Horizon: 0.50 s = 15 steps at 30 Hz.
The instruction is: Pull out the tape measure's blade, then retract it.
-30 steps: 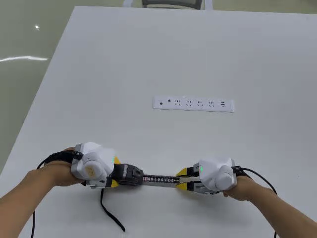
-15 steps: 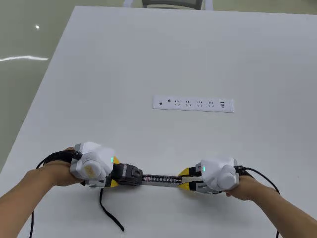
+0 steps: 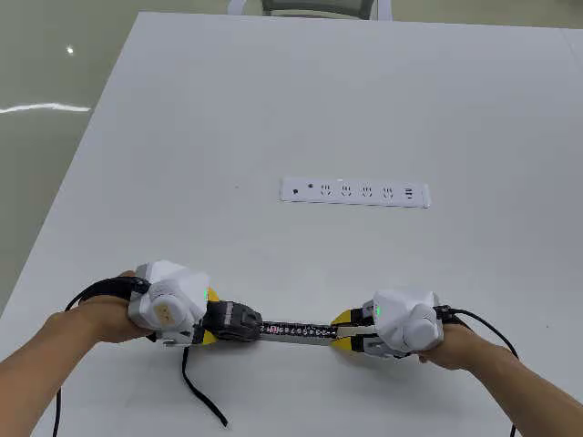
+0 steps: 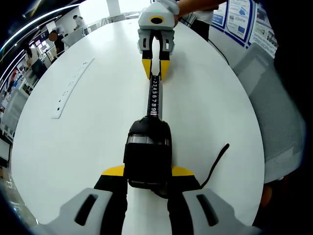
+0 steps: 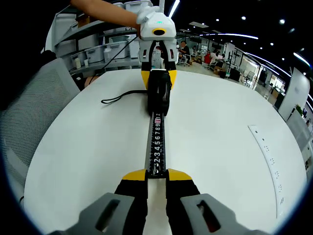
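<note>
Black tape measure (image 3: 235,321) at near edge of white surface (image 3: 319,109), case pinched in left tool (image 3: 211,316). Right tool (image 3: 341,330), clamped on the tip of the dark numbered blade (image 3: 296,329), has crept right; blade slightly longer. Pull-out ongoing, retract pending.
</note>
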Each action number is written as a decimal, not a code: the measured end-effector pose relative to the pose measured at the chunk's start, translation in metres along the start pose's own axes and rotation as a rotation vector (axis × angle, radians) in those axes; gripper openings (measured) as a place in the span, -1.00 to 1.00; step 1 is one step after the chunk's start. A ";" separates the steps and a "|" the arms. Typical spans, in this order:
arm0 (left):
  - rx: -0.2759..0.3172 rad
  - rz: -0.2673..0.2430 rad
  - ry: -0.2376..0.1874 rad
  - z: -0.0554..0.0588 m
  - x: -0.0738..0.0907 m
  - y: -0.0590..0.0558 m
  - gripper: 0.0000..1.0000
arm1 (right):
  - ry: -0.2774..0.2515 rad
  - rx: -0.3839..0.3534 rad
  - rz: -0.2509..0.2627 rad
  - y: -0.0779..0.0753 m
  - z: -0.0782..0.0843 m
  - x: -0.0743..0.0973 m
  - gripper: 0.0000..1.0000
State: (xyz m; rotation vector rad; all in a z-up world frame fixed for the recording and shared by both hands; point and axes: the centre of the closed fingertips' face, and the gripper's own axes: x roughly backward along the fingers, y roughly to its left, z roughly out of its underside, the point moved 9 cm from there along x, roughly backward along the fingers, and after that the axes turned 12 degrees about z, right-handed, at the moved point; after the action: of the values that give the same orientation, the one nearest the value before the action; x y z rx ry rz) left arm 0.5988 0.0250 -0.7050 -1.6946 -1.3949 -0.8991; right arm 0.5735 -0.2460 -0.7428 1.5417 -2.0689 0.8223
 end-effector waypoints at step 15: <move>0.004 0.001 0.001 0.000 0.000 0.000 -0.47 | -0.001 0.008 -0.002 0.000 0.002 0.005 -0.76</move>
State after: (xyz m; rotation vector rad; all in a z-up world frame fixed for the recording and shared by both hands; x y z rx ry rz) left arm 0.5986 0.0251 -0.7048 -1.6918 -1.3944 -0.8961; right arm 0.5725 -0.2508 -0.7405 1.5491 -2.0668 0.8304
